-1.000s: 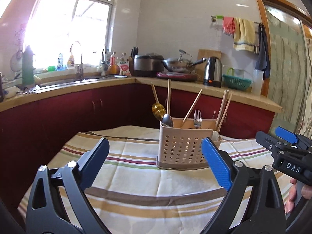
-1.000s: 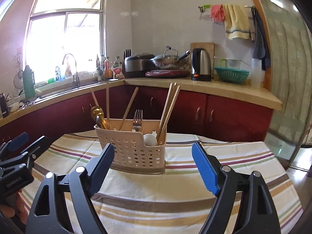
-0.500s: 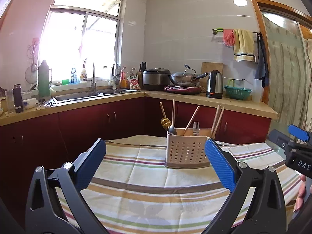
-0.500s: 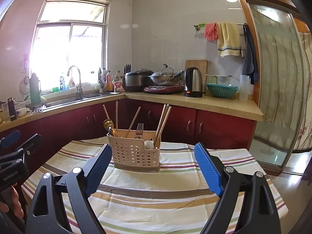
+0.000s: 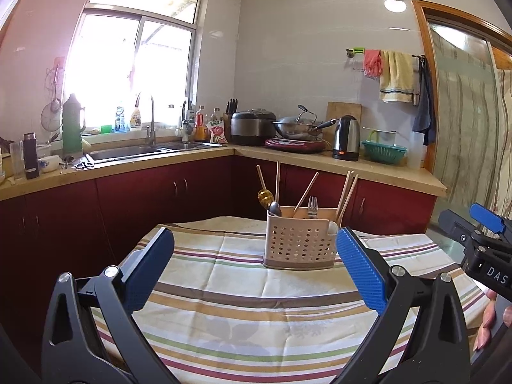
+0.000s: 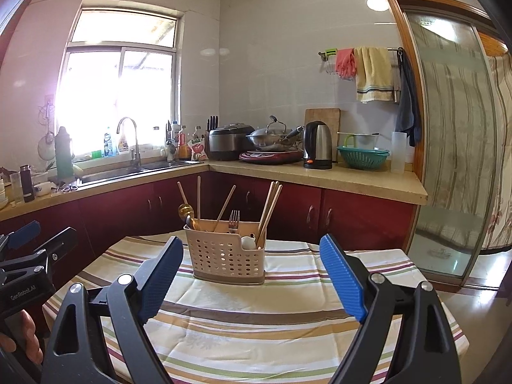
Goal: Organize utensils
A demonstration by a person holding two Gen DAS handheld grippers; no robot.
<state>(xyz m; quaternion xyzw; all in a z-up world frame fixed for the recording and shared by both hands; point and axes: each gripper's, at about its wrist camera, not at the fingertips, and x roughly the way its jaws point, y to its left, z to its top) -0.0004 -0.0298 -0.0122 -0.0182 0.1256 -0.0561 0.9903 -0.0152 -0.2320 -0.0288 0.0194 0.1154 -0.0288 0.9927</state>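
Note:
A beige perforated utensil caddy (image 5: 299, 246) stands on the striped tablecloth (image 5: 243, 304); it also shows in the right wrist view (image 6: 225, 260). It holds chopsticks (image 6: 268, 211), a fork (image 6: 234, 220), spoons (image 5: 270, 203) and a white piece (image 6: 248, 242). My left gripper (image 5: 256, 265) is open and empty, well back from the caddy. My right gripper (image 6: 251, 272) is open and empty, also back from it. Each gripper shows at the edge of the other's view, the right one (image 5: 480, 243) and the left one (image 6: 28, 265).
Dark red cabinets with a counter (image 5: 336, 163) run behind the table, carrying a sink (image 5: 128, 152), rice cooker (image 5: 252, 126), wok, kettle (image 5: 347, 137) and green colander (image 6: 363, 156). A glass sliding door (image 6: 454, 147) is at the right. The table's edges fall off left and right.
Both grippers have pulled back and up from the caddy, which now looks smaller and farther. Both stay open and empty.

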